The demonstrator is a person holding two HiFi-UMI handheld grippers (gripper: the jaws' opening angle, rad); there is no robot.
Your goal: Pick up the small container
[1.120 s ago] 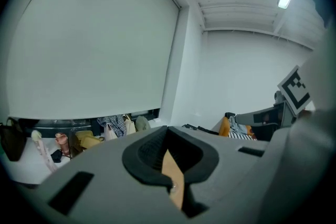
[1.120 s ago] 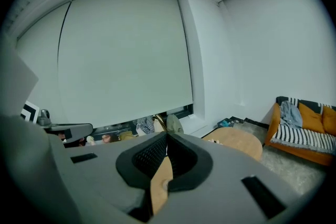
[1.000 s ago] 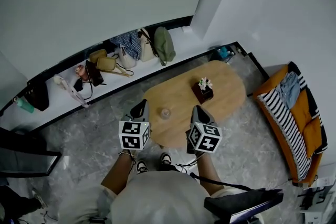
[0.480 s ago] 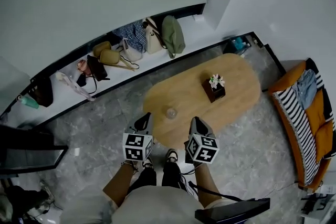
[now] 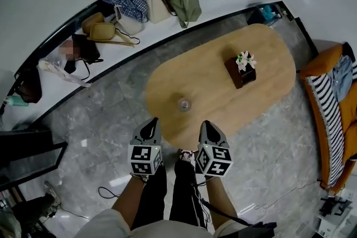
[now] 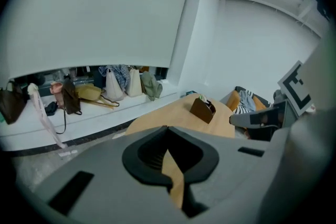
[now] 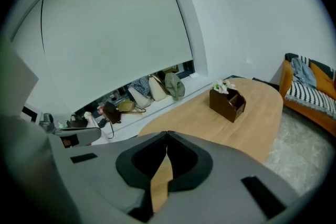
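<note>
**The small container (image 5: 183,103) stands alone on the near part of the oval wooden desk (image 5: 223,98), and nothing touches it.**

It looks like a small clear cup, near the desk edge that faces the person. Both tools hang just in front of this edge, apart from the container. The left tool (image 5: 151,123) and the right tool (image 5: 207,126) each have the jaws pressed together and carry nothing. Here I see the risk: a closed tool that arrives at the cup can only push it. Such a light, clear thing may tip over or slide along the desk. The jaws must open first. The brown box with flowers (image 5: 241,71) is well apart and should not disturb.
</note>
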